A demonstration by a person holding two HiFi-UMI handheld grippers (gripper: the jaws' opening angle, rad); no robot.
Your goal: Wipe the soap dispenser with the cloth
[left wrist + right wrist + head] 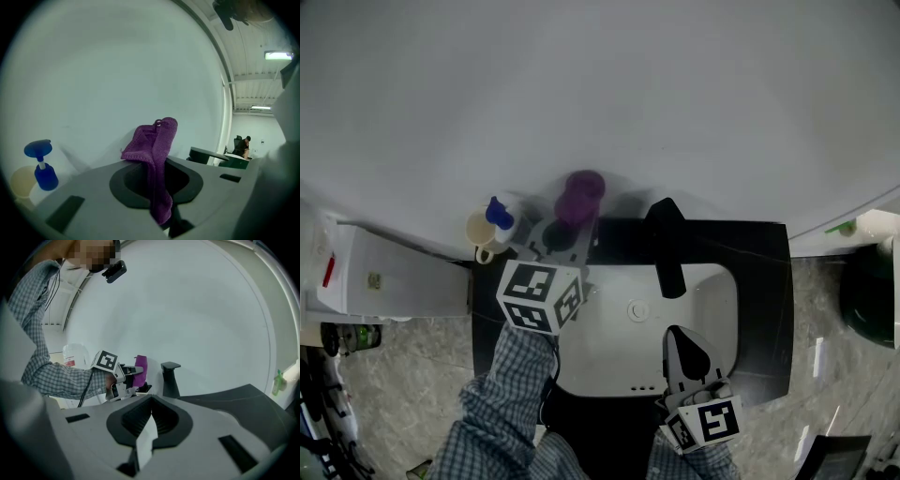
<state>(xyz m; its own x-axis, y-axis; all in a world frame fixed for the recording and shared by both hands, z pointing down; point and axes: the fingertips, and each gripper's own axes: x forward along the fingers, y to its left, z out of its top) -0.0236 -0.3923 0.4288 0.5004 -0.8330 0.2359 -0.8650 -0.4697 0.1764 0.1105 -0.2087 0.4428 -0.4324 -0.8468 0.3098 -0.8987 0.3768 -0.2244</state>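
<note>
A blue pump soap dispenser (499, 214) stands at the back left corner of the sink counter, against the wall; the left gripper view has the dispenser (41, 166) at far left. My left gripper (567, 230) is shut on a purple cloth (580, 198), held up near the wall just right of the dispenser and apart from it. In the left gripper view the cloth (157, 150) hangs bunched out of the left gripper (159, 180). My right gripper (686, 342) hovers over the basin's front right, shut with nothing in it, as the right gripper (150, 420) shows in its own view.
A beige cup (479, 230) sits beside the dispenser. A black faucet (667, 246) rises behind the white basin (609, 347) set in a black counter (764, 281). A white appliance (389, 272) stands to the left. The wall is close behind.
</note>
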